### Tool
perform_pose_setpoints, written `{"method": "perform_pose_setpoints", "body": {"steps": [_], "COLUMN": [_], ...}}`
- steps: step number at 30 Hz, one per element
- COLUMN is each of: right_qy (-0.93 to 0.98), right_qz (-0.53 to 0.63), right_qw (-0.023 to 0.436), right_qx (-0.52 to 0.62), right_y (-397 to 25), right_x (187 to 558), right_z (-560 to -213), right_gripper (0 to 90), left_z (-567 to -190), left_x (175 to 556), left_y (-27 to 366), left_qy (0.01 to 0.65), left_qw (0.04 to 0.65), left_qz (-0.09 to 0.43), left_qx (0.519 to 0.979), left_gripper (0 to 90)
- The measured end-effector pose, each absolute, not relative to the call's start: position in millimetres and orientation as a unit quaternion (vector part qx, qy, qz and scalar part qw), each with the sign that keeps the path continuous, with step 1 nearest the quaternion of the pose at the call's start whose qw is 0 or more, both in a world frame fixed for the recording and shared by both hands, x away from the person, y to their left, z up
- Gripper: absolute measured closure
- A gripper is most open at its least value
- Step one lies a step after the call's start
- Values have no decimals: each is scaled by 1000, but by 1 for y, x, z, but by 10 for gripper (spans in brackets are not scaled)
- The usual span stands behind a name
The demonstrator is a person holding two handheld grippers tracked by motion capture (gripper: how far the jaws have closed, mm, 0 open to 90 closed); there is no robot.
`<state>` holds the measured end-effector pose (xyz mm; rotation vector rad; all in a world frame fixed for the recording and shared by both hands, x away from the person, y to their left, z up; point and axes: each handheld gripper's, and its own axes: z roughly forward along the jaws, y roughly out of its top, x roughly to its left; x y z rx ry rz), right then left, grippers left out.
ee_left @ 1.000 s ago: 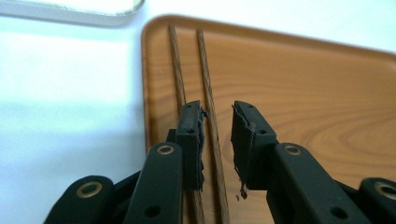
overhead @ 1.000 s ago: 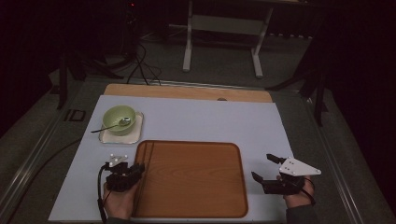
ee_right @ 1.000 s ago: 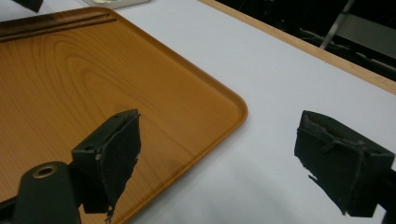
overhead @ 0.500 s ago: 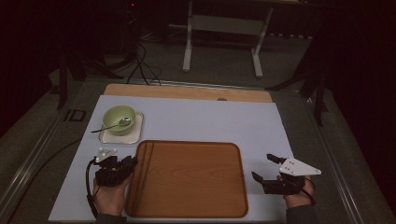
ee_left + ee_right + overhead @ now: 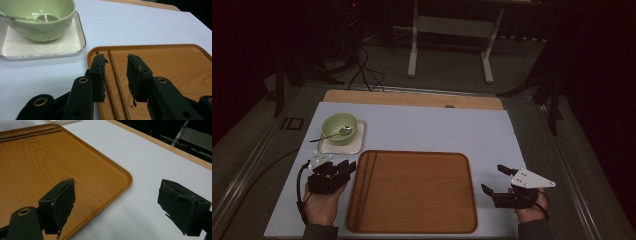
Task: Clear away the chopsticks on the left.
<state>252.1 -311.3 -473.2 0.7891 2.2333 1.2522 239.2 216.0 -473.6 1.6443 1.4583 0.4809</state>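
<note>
White table (image 5: 427, 132), dim room

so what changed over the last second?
Left claw drew back from the tray's left edge, then came forward again, open around the chopsticks without gripping them. Right claw, bowl and spoon stayed put.

A green bowl (image 5: 339, 127) holding a spoon (image 5: 345, 130) sits on a white plate (image 5: 358, 142).
</note>
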Motion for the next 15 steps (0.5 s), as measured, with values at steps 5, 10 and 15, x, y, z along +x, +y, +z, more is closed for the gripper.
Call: {"method": "perform_pose_setpoints", "body": {"steps": [5,10,15], "right_qy": [811,811,810], "right_qz": [455,455,456], "right_qw": [229,230,231], "right_qx": [287,287,288], "right_y": [-312,-312,-313], "right_x": [252,253,252], "right_z": [-473,-473,-473], "right_gripper": [141,141,141], "left_z": [-473,-473,-468], "left_x": [242,246,249], "left_y": [223,225,225], "left_qy": [564,532,504], "left_qw": [434,435,436], "left_qz": [198,198,202], "left_qx": [674,699,718], "left_gripper": [664,653,646]}}
